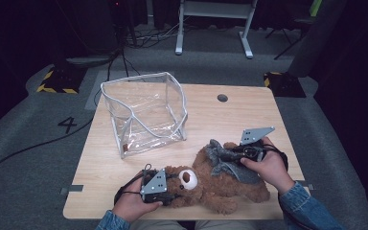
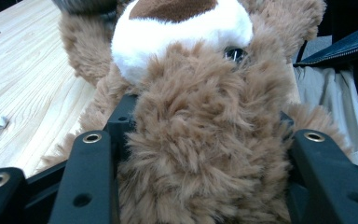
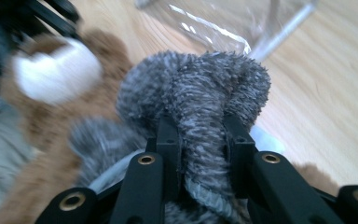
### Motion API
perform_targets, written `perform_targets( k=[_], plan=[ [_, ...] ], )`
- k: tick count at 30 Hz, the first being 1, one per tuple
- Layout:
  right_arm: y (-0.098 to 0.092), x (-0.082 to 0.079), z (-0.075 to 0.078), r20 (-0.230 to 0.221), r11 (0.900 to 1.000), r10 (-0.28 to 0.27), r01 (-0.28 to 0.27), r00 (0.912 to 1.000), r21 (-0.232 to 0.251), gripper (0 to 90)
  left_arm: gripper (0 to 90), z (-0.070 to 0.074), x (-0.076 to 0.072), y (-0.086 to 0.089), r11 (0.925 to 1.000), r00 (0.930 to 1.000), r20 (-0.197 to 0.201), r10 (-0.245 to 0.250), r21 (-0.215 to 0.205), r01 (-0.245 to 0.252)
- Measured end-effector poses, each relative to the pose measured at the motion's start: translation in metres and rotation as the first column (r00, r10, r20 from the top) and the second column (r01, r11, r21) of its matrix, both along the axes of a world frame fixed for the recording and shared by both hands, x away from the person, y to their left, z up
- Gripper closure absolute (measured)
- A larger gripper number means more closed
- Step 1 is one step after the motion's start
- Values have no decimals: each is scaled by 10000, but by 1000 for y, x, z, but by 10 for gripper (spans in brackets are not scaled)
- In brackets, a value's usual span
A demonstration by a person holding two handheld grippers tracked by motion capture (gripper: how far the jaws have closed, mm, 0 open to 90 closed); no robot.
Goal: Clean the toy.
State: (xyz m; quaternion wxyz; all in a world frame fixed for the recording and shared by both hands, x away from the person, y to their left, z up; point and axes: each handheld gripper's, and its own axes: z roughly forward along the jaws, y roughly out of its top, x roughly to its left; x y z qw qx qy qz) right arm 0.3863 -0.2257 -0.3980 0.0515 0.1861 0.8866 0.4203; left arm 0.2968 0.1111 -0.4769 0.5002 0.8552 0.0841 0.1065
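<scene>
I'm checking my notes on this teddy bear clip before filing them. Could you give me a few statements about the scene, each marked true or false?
1. The left gripper is clamped on the teddy bear at its head. True.
2. The right gripper has nothing between its jaws. False: it pinches the bear's grey fuzzy scarf.
3. The clear plastic bag stands open on the table, apart from the bear. True.
4. The bear is already inside the bag. False: it lies on the table in front of the bag.
5. The bear's muzzle is white. True.
</scene>
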Motion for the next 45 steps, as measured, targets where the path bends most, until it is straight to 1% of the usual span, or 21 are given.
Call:
perform_targets(
  k=[3, 5, 7, 10, 12, 14, 16, 18, 19, 20, 22, 25, 27, 29, 31, 36, 39, 41, 43, 44, 45],
  plan=[
    [-9, 5, -11, -136, 9990, -452, 452, 9989, -3, 738, 470, 0, 0, 0, 10000, 10000, -22, 14, -9, -14],
    [-17, 8, -18, -119, 9967, -789, 786, 9968, -222, 739, 468, -1, 1, 0, 9998, 9999, -148, 52, -213, -55],
    [-27, 16, -28, 2, 9892, -1274, 1271, 9918, -726, 740, 467, -1, 1, 1, 9998, 9998, -133, 115, -187, -117],
    [-39, 24, -36, -278, 9850, -1646, 1629, 9860, -568, 739, 466, -1, 1, 1, 9999, 9999, -97, 58, -124, -59],
    [-45, 28, -37, -303, 9808, -1891, 1873, 9815, -544, 739, 466, -1, 1, 0, 9999, 9999, -107, 78, -129, -79],
    [-49, 31, -35, -13, 9742, -2139, 2132, 9769, -744, 739, 466, -1, 1, 1, 9999, 9999, -94, 88, -130, -89],
    [-52, 33, -32, 598, 9602, -2451, 2508, 9677, -1231, 739, 465, -1, 1, 1, 9999, 9999, -127, 100, -130, -102],
    [-58, 33, -27, 1275, 9355, -2833, 3031, 9505, -1816, 739, 463, -1, 1, 1, 9999, 9998, -134, 115, -122, -116],
    [-62, 32, -24, 1358, 9321, -2948, 3160, 9458, -1770, 739, 462, -1, 1, 1, 9998, 9998, -140, 122, -123, -123],
    [-65, 29, -19, 1314, 9386, -2959, 3136, 9461, -1439, 738, 460, -1, 1, 1, 9997, 9998, -150, 132, -197, -135],
    [-66, 20, -8, 1211, 9620, -2585, 2668, 9584, -576, 738, 458, -1, 1, 1, 9997, 9997, -210, 131, -224, -136],
    [-57, 1, 8, 1234, 9832, -1821, 1820, 9755, 122, 738, 451, -1, 2, 1, 9998, 9998, -106, 142, -165, -144],
    [-45, -12, 14, 1100, 9942, -1071, 1050, 9881, 252, 737, 445, 0, 2, 1, 9998, 9999, -85, 151, -157, -152],
    [-36, -19, 12, 906, 9972, -744, 730, 9931, 189, 737, 443, -1, 2, 1, 9998, 9998, -112, 147, -162, -149],
    [-30, -20, 5, 809, 9980, -621, 629, 9948, -79, 737, 443, -1, 2, 1, 9997, 9998, -94, 167, -165, -169],
    [-39, -3, -23, 380, 9882, -1395, 1416, 9895, -590, 742, 442, -2, 2, 1, 9992, 9996, -164, 220, -320, -225],
    [-45, 3, -38, 39, 9855, -1594, 1593, 9872, -581, 746, 440, -2, 3, 2, 9990, 9995, -140, 268, -353, -273],
    [-48, 3, -40, 149, 9821, -1673, 1680, 9858, -847, 747, 439, -2, 3, 1, 9985, 9994, -229, 275, -463, -286],
    [-54, 1, -41, 444, 9715, -1811, 1857, 9825, -1470, 749, 438, -2, 3, 1, 9987, 9991, -283, 306, -398, -317],
    [-59, 1, -42, 568, 9614, -1979, 2050, 9786, -1837, 749, 437, -2, 3, 1, 9986, 9989, -310, 338, -407, -351],
    [-63, 1, -42, 695, 9559, -2047, 2147, 9764, -2004, 749, 436, -2, 3, 1, 9982, 9987, -347, 379, -446, -395]
  ],
)
